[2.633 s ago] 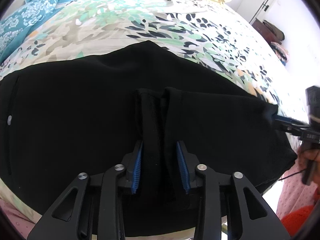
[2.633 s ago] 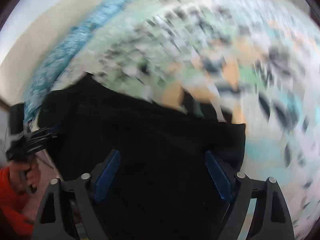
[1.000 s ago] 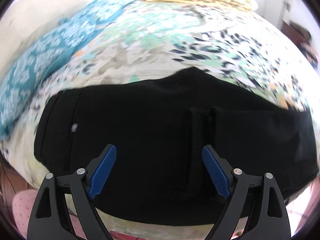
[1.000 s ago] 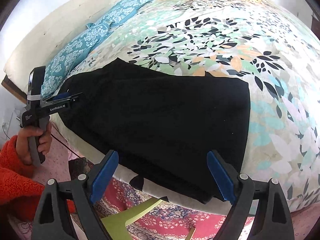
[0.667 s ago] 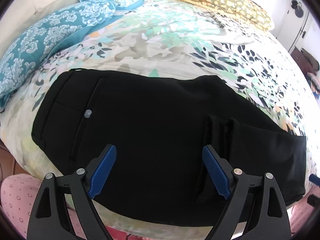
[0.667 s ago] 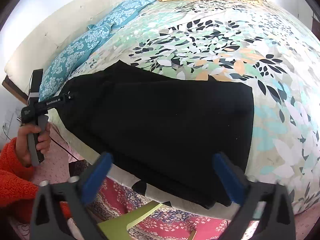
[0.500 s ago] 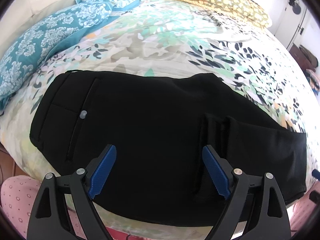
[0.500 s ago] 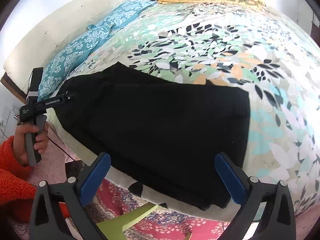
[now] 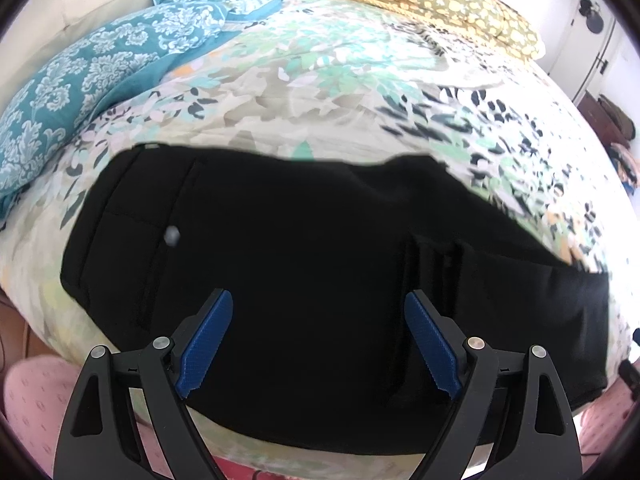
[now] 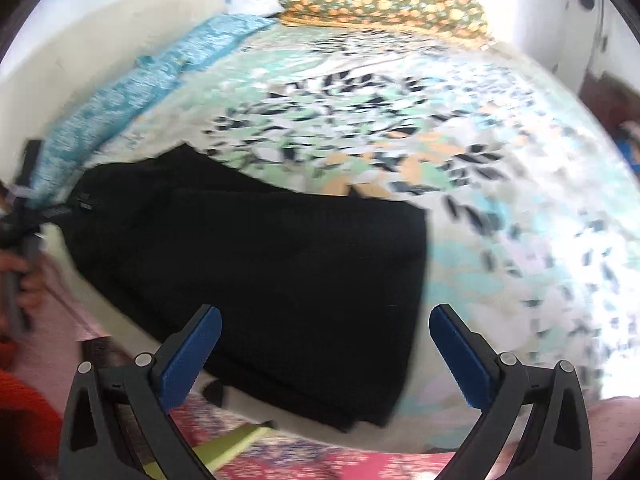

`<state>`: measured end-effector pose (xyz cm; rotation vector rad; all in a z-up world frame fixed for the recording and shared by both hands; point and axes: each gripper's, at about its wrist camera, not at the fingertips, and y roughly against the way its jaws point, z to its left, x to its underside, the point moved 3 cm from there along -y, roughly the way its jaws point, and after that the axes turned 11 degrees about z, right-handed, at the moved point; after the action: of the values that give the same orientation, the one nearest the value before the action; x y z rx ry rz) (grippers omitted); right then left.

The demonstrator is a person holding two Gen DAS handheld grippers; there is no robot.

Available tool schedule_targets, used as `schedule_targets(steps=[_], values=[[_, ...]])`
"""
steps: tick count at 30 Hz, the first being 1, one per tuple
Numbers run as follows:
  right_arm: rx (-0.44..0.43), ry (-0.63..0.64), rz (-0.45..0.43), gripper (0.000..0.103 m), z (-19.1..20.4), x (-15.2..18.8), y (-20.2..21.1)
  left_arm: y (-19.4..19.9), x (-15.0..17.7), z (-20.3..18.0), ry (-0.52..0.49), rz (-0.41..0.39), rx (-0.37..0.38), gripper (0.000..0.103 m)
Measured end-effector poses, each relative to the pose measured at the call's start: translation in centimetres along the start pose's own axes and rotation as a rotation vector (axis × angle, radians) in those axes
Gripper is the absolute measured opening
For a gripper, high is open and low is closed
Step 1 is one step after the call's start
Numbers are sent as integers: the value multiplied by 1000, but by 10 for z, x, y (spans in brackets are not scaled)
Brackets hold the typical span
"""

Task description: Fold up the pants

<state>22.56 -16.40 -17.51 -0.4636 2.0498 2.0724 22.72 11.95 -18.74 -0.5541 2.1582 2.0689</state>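
Black pants lie folded flat near the front edge of a bed with a leafy quilt. In the left wrist view the waistband with a small pale button is at the left and the leg hems lie on top at the right. My left gripper hovers above the pants, open, nothing between its blue pads. The blurred right wrist view shows the pants from their folded end. My right gripper is open wide above the bed's edge, empty. The other gripper and a hand show at far left.
Teal patterned pillows lie at the left of the bed and a yellow-flowered pillow at its head. Below the bed edge are a red patterned rug and a green piece of furniture. A pink garment shows at lower left.
My left gripper has let go of the pants' hems and opened, then backed off so the whole folded pants show. The right gripper opened wider and tilted up; its view is now blurred.
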Motion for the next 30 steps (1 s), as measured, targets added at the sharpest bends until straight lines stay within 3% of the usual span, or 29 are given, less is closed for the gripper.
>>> schedule_targets(steps=[3, 6, 10, 12, 21, 25, 30], values=[[81, -16, -50, 103, -8, -3, 8, 17, -26, 35, 63, -70, -14, 90], [193, -39, -70, 103, -19, -5, 12, 26, -55, 91, 188, -127, -36, 99], [206, -126, -36, 103, -42, -6, 8, -8, -78, 162, 330, -38, -55, 99], [205, -145, -26, 103, -49, -4, 7, -22, -78, 176, 340, -2, -47, 99], [210, -134, -46, 103, -52, -3, 8, -57, -68, 165, 273, 85, 47, 102], [211, -115, -55, 103, -50, -4, 9, -72, -61, 164, 279, 206, 190, 102], [225, -129, -73, 103, -53, -5, 14, -72, -57, 153, 247, 216, 136, 102]])
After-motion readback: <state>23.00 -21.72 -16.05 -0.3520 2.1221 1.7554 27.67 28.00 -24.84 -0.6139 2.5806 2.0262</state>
